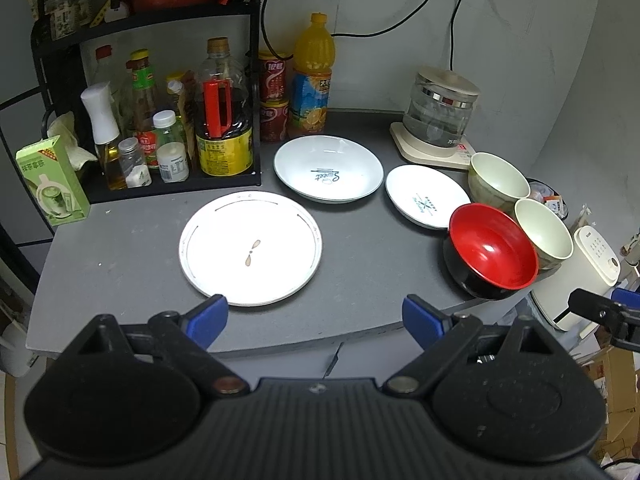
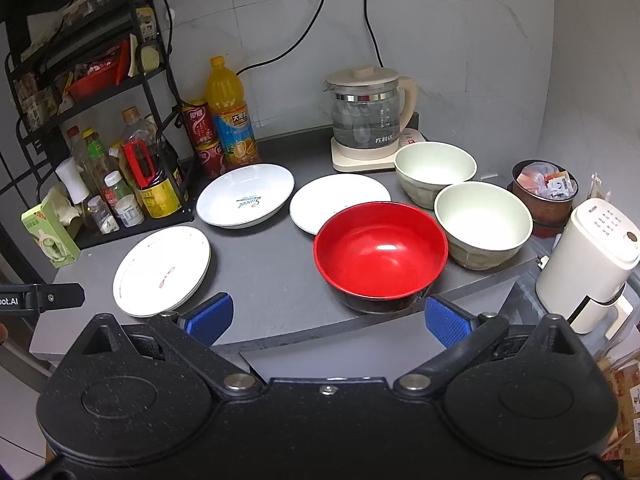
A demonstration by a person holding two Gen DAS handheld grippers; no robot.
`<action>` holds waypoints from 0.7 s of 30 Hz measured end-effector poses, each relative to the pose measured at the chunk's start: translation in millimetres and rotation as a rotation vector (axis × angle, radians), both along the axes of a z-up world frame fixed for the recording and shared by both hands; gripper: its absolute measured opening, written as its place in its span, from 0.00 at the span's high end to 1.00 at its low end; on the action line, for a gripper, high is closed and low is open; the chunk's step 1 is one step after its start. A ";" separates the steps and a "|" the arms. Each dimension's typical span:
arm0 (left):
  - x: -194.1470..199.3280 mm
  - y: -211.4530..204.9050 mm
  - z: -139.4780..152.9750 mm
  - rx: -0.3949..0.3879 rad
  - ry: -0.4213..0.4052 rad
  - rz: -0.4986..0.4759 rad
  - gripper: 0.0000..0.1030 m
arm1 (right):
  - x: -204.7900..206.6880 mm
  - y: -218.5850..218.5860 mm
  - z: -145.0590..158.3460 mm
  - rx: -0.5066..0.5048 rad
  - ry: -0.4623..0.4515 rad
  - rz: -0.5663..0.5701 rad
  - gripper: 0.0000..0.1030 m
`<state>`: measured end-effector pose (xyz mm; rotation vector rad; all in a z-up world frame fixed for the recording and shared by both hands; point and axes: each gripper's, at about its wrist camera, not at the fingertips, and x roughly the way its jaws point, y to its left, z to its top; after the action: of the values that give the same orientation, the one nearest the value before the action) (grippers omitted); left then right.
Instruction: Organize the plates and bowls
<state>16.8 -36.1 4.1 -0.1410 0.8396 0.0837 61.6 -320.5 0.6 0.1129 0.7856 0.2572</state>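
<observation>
Grey countertop (image 1: 360, 280) against a grey wall, nearest edge: left gripper (image 1: 315, 316) and right gripper (image 2: 327, 314), both spread wide with blue pads, holding nothing, short of the dishes. Next back, flat white plate (image 1: 251, 248) at left and red bowl (image 2: 380, 250) at the right front edge, with two cream bowls (image 2: 483, 216) (image 2: 435, 168) just beside it. Farther back, deep white dish (image 1: 328, 168) marked "Sweet" and small white plate (image 1: 424, 196) side by side; behind, glass kettle (image 2: 366, 116), orange juice bottle (image 1: 313, 80), black rack of condiment bottles (image 1: 160, 120).
</observation>
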 end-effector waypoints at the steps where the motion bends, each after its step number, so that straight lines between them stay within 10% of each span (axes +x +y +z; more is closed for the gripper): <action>1: 2.1 -2.6 0.6 0.001 0.002 -0.003 0.10 | 0.2 -1.3 0.3 -0.002 -0.003 0.002 0.00; 21: 54.2 -44.3 6.8 -0.014 0.000 -0.061 0.10 | 30.2 -48.4 -2.3 0.008 -0.010 -0.117 0.00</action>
<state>70.9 -80.4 10.9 -0.1290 0.8437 0.0207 91.8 -368.9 -1.7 0.1648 0.7654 0.1500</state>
